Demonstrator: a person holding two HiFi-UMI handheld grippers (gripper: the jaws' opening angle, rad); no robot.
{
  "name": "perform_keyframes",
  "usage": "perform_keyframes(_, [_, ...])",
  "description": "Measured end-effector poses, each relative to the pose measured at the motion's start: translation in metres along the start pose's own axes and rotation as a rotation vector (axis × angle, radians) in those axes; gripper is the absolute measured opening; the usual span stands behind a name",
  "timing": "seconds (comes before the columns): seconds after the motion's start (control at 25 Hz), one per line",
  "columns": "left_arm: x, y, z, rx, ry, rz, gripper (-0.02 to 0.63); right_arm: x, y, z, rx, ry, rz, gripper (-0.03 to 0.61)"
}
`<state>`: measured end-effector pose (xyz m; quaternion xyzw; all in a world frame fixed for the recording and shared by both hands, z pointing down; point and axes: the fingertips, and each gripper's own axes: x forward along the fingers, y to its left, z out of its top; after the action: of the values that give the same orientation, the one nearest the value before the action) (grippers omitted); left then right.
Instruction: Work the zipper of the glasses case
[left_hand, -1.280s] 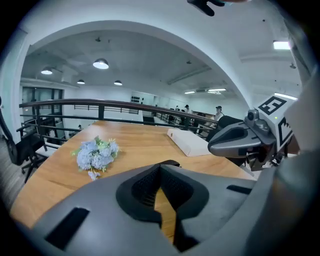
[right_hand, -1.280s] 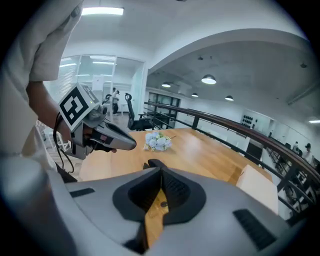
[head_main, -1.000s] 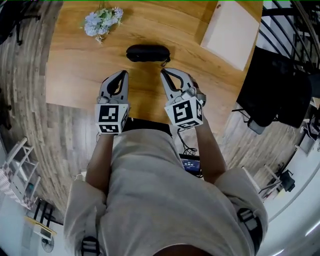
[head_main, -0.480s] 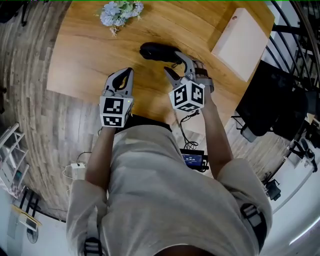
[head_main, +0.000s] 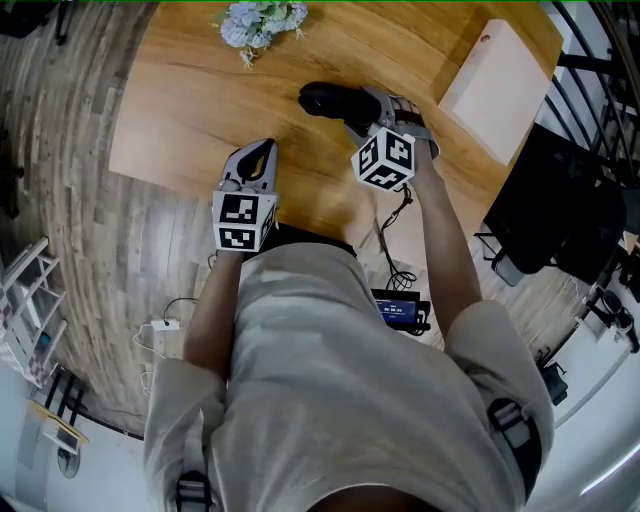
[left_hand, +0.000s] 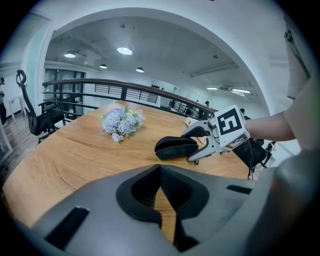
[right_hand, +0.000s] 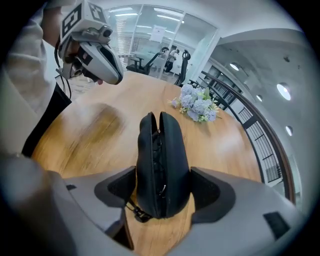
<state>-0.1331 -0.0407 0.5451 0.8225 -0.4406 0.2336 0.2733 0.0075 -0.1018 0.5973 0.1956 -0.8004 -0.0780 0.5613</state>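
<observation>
The black glasses case (head_main: 328, 99) lies on the wooden table (head_main: 200, 110). In the right gripper view the case (right_hand: 162, 150) stands end-on between the jaws, its zipper seam (right_hand: 157, 145) facing up and a small cord loop (right_hand: 136, 215) hanging at the near end. My right gripper (head_main: 356, 112) straddles the case's right end. Its jaws are opening, one pad close on each side of the case. My left gripper (head_main: 262, 152) hovers shut over the table's near edge, left of the case and holding nothing; its closed fingertips (left_hand: 161, 172) meet in the left gripper view.
A bunch of pale blue flowers (head_main: 262, 20) lies at the table's far side. A white board (head_main: 500, 75) rests at the right corner. A black chair (head_main: 560, 190) stands to the right of the table. A cable and a small device (head_main: 400, 305) lie on the floor.
My right gripper has moved forward to the case and gone from shut to wide around its end. The left gripper stays shut near the table edge.
</observation>
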Motion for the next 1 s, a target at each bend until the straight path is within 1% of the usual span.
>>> perform_keyframes(0.12, [0.004,-0.001,0.004,0.038,0.004,-0.028,0.021,0.001,-0.002,0.0,-0.026,-0.001,-0.022,0.325])
perform_keyframes(0.16, [0.006,-0.002,0.007,0.058,0.007,-0.046,0.021,0.0,-0.001,0.0,-0.028,-0.008,-0.019,0.293])
perform_keyframes(0.24, [0.009,-0.004,0.013,0.105,0.013,-0.086,0.021,-0.003,0.004,0.002,-0.024,-0.022,-0.012,0.291])
perform_keyframes(0.32, [0.01,-0.007,0.021,0.167,0.014,-0.119,0.021,-0.008,0.008,0.004,-0.016,-0.032,-0.022,0.29])
perform_keyframes(0.4, [0.01,-0.011,0.033,0.253,0.013,-0.148,0.021,-0.018,0.01,0.007,0.006,-0.045,-0.04,0.288])
perform_keyframes(0.48, [0.01,-0.019,0.045,0.372,0.017,-0.183,0.021,-0.031,0.013,0.011,0.033,-0.057,-0.061,0.287])
perform_keyframes(0.52, [0.01,-0.025,0.05,0.447,0.025,-0.206,0.021,-0.038,0.014,0.013,0.047,-0.06,-0.074,0.287])
perform_keyframes(0.64, [0.012,-0.047,0.061,0.717,0.079,-0.309,0.023,-0.058,0.014,0.017,0.097,-0.065,-0.119,0.287])
perform_keyframes(0.68, [0.013,-0.057,0.062,0.802,0.103,-0.348,0.045,-0.065,0.013,0.017,0.111,-0.065,-0.132,0.288])
perform_keyframes(0.76, [0.015,-0.075,0.065,0.944,0.131,-0.414,0.259,-0.078,0.013,0.018,0.132,-0.064,-0.157,0.287])
perform_keyframes(0.8, [0.017,-0.083,0.068,1.008,0.124,-0.437,0.289,-0.084,0.012,0.019,0.14,-0.064,-0.172,0.288])
perform_keyframes(0.92, [0.03,-0.104,0.076,1.199,0.063,-0.516,0.334,-0.097,0.005,0.023,0.18,-0.054,-0.227,0.287])
perform_keyframes(1.0, [0.034,-0.114,0.075,1.299,0.042,-0.556,0.344,-0.104,0.005,0.029,0.196,-0.06,-0.243,0.287])
